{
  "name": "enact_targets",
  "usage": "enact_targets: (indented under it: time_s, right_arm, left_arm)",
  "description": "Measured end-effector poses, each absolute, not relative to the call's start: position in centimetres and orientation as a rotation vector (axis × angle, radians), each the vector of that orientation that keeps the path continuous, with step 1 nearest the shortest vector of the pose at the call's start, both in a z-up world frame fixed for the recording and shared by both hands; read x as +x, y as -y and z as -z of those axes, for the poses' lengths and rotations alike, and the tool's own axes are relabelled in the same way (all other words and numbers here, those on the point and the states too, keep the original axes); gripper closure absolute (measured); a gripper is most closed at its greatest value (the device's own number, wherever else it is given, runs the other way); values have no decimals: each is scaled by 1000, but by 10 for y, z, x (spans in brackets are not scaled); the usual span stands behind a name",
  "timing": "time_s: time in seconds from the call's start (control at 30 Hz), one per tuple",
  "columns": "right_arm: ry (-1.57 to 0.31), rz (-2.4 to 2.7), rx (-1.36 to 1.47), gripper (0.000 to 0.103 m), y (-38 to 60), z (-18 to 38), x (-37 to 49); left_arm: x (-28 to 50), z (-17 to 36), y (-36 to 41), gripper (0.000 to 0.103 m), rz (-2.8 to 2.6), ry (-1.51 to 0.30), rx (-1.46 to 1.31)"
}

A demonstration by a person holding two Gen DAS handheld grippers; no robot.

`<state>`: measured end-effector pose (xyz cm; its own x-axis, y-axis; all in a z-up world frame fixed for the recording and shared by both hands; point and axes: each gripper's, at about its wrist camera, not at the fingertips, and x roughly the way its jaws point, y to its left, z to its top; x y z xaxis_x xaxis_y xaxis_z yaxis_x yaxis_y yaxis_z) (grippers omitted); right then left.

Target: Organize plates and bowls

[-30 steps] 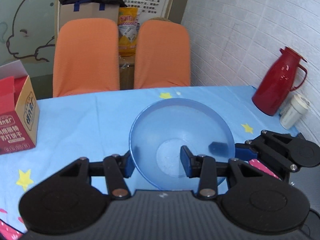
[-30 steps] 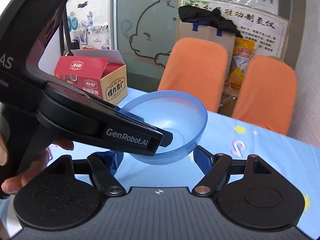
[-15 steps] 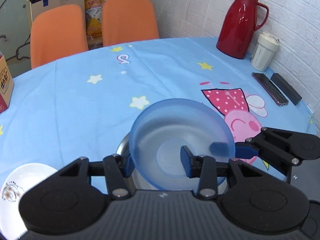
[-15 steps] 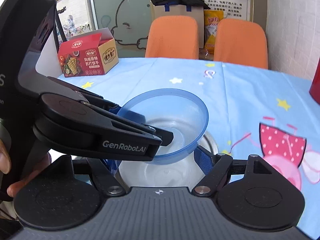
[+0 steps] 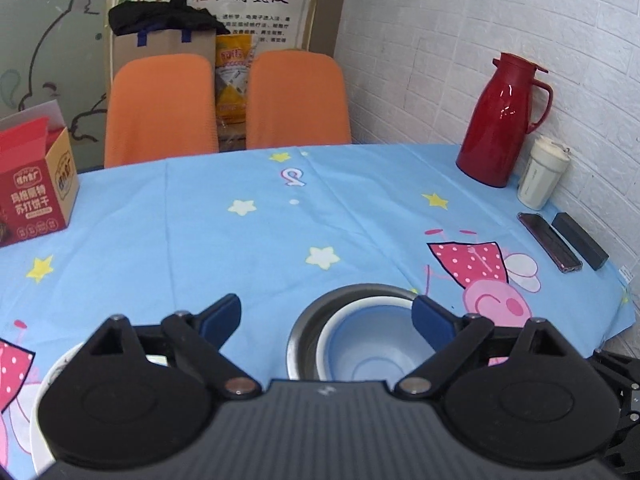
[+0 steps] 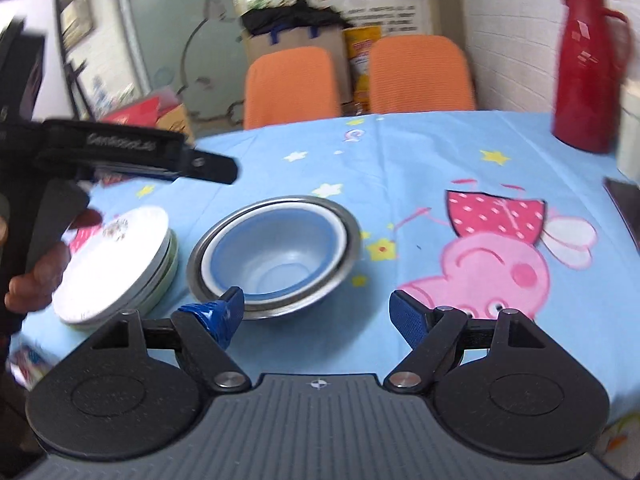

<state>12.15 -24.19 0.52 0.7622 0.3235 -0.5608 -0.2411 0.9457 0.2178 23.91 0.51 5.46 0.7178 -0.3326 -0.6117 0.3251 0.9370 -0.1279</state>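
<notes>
Blue bowl [image 6: 276, 256]: seen nested inside a white bowl [image 6: 340, 236], which sits in a steel bowl [image 6: 352, 248]; the stack rests on the blue tablecloth [image 5: 280, 232], at about 6 o'clock in the left wrist view and just left of centre in the right wrist view.
Left gripper [image 5: 326, 316]: its fingers are held wide apart after just having been opening; nothing is pressed between them, and the nested bowls are seen below, toward the right finger.
Right gripper [image 6: 318, 312]: its fingers are set apart after just having been opening; nothing is clamped, and the left pad is seen just in front of the steel rim.
Plates [image 6: 120, 260]: a stack of white plates is placed just beside the bowls, at 9 o'clock from them.
Hand [image 6: 36, 276]: a person's hand is seen on the left gripper's handle, at 9 o'clock in the right wrist view.
Red flask [image 5: 500, 120]: stood upright at 2 o'clock, near the wall, with a cream cup [image 5: 542, 174] beside it.
Red carton [image 5: 32, 192]: placed at 9 o'clock on the table.
</notes>
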Motion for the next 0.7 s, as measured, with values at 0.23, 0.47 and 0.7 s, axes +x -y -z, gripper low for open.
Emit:
enact_targets:
  time_s: [0.23,0.47,0.7]
  right_arm:
    - [-626,-270,210,36,244,6,119]
    - [-641,-274,195,35,236,10,149]
    - [-697,-224,116,35,216,23,178]
  left_arm:
    - [224,-39,-26,10,318,-716,-50]
    - [268,-32,-17,10,464,-833,-8]
    - [317,-4,5,10,525,-979,149]
